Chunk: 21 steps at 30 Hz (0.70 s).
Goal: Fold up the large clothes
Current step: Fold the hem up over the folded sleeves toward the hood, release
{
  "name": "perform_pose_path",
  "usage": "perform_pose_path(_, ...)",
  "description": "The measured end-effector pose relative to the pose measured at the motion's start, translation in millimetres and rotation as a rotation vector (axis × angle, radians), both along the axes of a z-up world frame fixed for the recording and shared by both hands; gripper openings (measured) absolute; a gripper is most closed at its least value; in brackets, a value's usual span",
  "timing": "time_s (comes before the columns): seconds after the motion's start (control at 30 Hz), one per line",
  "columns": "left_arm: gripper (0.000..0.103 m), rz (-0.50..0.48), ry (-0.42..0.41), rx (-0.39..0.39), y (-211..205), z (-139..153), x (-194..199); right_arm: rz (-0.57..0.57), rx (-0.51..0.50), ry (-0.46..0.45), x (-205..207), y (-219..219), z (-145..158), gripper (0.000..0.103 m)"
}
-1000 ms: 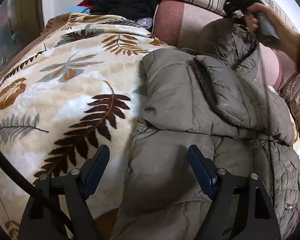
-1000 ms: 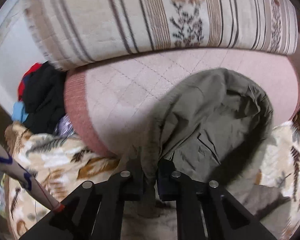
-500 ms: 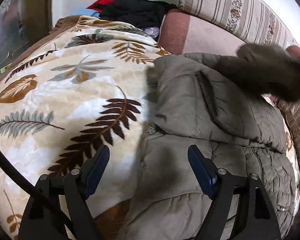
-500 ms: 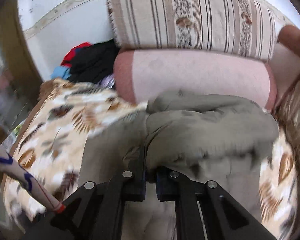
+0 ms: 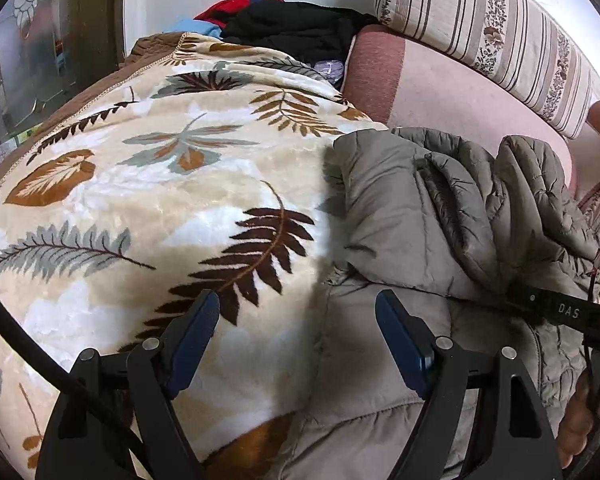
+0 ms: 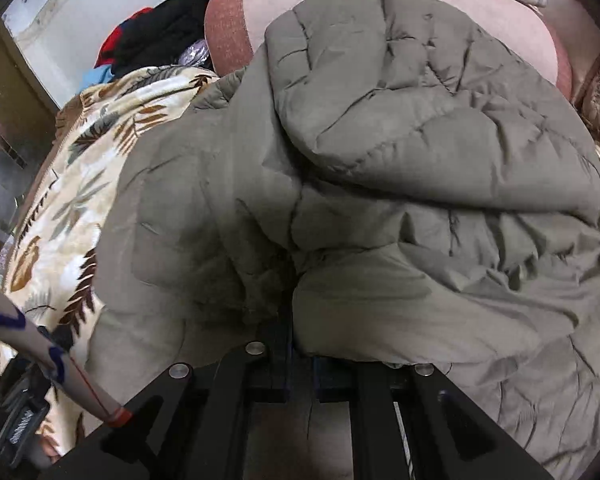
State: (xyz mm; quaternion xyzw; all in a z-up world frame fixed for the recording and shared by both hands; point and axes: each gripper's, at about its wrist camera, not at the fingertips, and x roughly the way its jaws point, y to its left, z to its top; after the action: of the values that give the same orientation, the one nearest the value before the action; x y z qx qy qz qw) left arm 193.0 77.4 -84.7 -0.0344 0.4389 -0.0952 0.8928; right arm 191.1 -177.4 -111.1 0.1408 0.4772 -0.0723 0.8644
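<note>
Grey-olive padded jacket [image 5: 400, 216] lies on a leaf-print blanket [image 5: 160, 184], taking up the right part of the bed, its far end bunched against a pink bolster [image 5: 452, 92] with a striped cushion [image 5: 500, 28] above that. In the left wrist view the left gripper [image 5: 298, 340] has its blue-padded fingers [image 5: 400, 344] spread wide with nothing between them — it hangs over the jacket's left edge, left finger above blanket, right finger above jacket fabric. The right gripper [image 6: 300, 344] has its fingers pressed together, pinching a fold of the jacket; the cloth bulges up and over right at the tips, so the pads themselves are mostly buried. The part it grips is doubled over onto the jacket's body, a thick quilted roll [image 6: 420, 92] sitting on top, far side. From the left wrist view the right gripper's black arm shows at the right edge, low over the jacket, and a hand [image 5: 580, 420] shows at the near right corner — probably the one holding it, view is too cropped to be sure. A pile of dark and red clothes [image 5: 292, 28] sits far left of the bolster, against the wall. In the right wrist view a pale sleeve [image 6: 40, 352] crosses the near left corner.
</note>
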Motion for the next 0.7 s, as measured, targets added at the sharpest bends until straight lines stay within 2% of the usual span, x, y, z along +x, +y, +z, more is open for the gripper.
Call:
perform_pose_path(0.1,0.079,-0.002,0.011,0.013,-1.4,-3.8,2.1,0.022,0.008,-0.029,-12.0,-1.6,13.5,0.013)
perform_pose_path(0.13,0.079,-0.002,0.014,0.012,-1.0,-4.6,2.1,0.035,0.006,-0.038,-18.1,-2.0,19.1,0.023)
perform_pose_path(0.17,0.079,-0.001,0.014,0.012,-0.9,-4.7,1.7,0.046,-0.002,-0.048,-24.4,-1.7,24.8,0.043)
perform_pose_path(0.2,0.079,0.000,0.012,0.013,-0.6,-4.2,1.3,0.049,-0.017,-0.052,-32.2,-1.5,31.0,0.057)
perform_pose_path(0.23,0.079,0.001,0.010,0.013,-0.4,-3.5,0.6,0.048,-0.025,-0.063,-40.5,-1.7,36.8,0.077)
perform_pose_path(0.4,0.079,0.002,0.012,0.011,0.4,-4.0,-0.5,0.086,-0.047,-0.094,-78.5,-4.2,67.6,0.080)
perform_pose_path(0.5,0.079,0.001,0.014,0.009,0.5,-4.3,-0.9,0.062,-0.151,-0.160,-82.7,-11.2,96.7,0.080)
perform_pose_path(0.57,0.079,0.002,0.013,0.010,0.6,-4.1,-1.2,-0.006,-0.237,-0.203,-69.0,-22.8,114.5,0.080)
perform_pose_path(0.7,0.079,0.001,0.010,0.011,0.5,-4.0,-1.3,-0.123,-0.258,-0.197,-12.0,-58.5,117.3,0.080)
